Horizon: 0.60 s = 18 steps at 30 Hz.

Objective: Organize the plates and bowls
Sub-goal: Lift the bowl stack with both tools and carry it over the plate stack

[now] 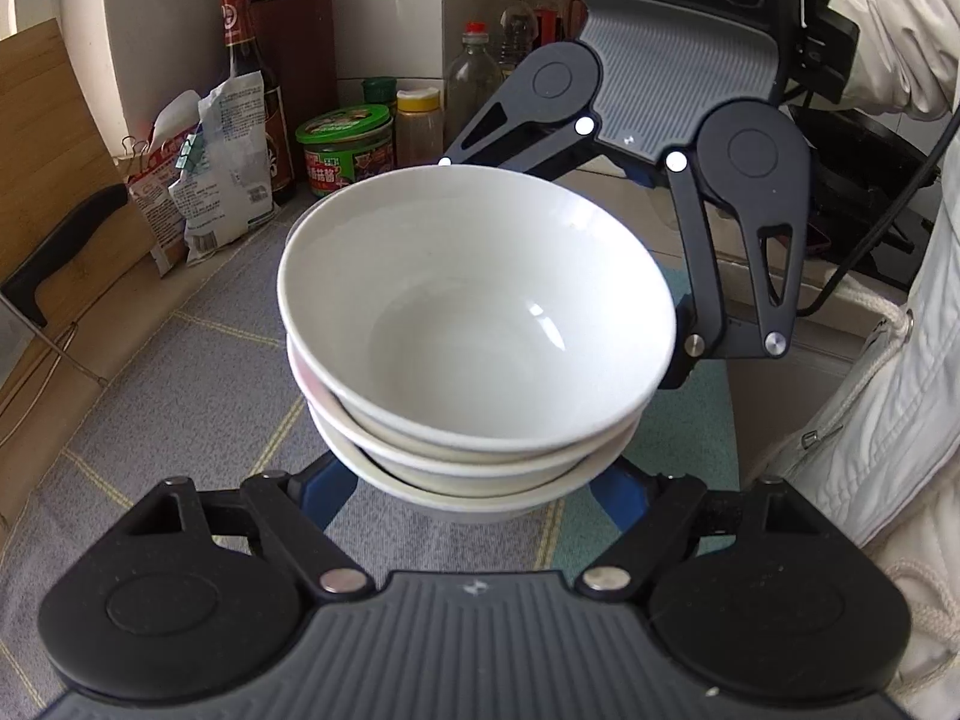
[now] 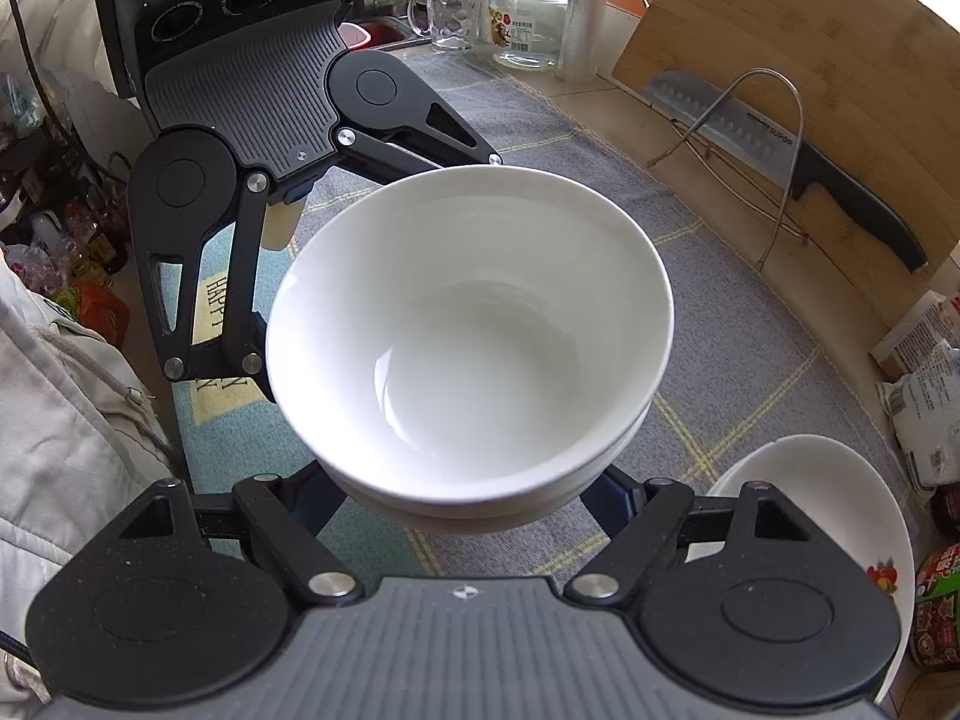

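A stack of white bowls (image 1: 474, 324) is held clear of the grey cloth (image 1: 180, 396), clamped low down from opposite sides: the left gripper (image 1: 474, 489) is pinched on its near base, the right gripper (image 2: 474, 501) on the far base. The top bowl sits slightly askew, so a tilt could slide it off. On the right, a flowered plate (image 2: 840, 480) lies close and could be struck on lowering

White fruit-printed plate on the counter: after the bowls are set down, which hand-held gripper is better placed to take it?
Probably the right hand-held gripper: the white fruit-printed plate lies just beside its finger. The left hand-held gripper grips the stack of white ceramic bowls from the far side.
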### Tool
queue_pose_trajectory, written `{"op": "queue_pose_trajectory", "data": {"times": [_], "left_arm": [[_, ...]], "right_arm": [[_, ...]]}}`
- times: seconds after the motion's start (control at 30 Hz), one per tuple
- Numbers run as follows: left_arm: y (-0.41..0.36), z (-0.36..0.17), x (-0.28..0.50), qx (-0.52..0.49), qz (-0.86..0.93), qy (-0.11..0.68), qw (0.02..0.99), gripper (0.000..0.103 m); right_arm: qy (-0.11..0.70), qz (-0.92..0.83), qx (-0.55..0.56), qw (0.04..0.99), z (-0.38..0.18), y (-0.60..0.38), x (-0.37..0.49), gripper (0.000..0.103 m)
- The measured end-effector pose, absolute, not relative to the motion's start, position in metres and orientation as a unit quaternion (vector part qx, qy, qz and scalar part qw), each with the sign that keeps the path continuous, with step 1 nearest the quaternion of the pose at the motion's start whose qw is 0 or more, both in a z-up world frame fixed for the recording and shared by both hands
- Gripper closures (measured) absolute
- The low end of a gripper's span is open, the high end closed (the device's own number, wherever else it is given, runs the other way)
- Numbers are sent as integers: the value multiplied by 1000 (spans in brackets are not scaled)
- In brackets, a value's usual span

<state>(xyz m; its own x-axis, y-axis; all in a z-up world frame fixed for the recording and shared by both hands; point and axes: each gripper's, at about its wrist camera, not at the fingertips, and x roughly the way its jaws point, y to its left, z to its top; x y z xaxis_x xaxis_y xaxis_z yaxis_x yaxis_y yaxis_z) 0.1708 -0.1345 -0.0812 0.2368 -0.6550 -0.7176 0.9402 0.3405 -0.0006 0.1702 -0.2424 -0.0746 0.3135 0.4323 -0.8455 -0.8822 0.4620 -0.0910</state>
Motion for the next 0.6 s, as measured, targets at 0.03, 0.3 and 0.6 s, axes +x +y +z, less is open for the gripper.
{"op": "queue_pose_trajectory", "data": {"times": [0.03, 0.3, 0.6], "left_arm": [[-141, -80, 173, 226, -530, 316, 754, 19], [-189, -74, 194, 240, -539, 299, 750, 19], [-229, -79, 220, 254, -548, 288, 743, 19]], "right_arm": [[393, 431, -286, 760, -72, -249, 171, 17], [383, 412, -286, 776, -56, -301, 181, 17], [387, 392, -279, 787, -53, -344, 202, 17]]}}
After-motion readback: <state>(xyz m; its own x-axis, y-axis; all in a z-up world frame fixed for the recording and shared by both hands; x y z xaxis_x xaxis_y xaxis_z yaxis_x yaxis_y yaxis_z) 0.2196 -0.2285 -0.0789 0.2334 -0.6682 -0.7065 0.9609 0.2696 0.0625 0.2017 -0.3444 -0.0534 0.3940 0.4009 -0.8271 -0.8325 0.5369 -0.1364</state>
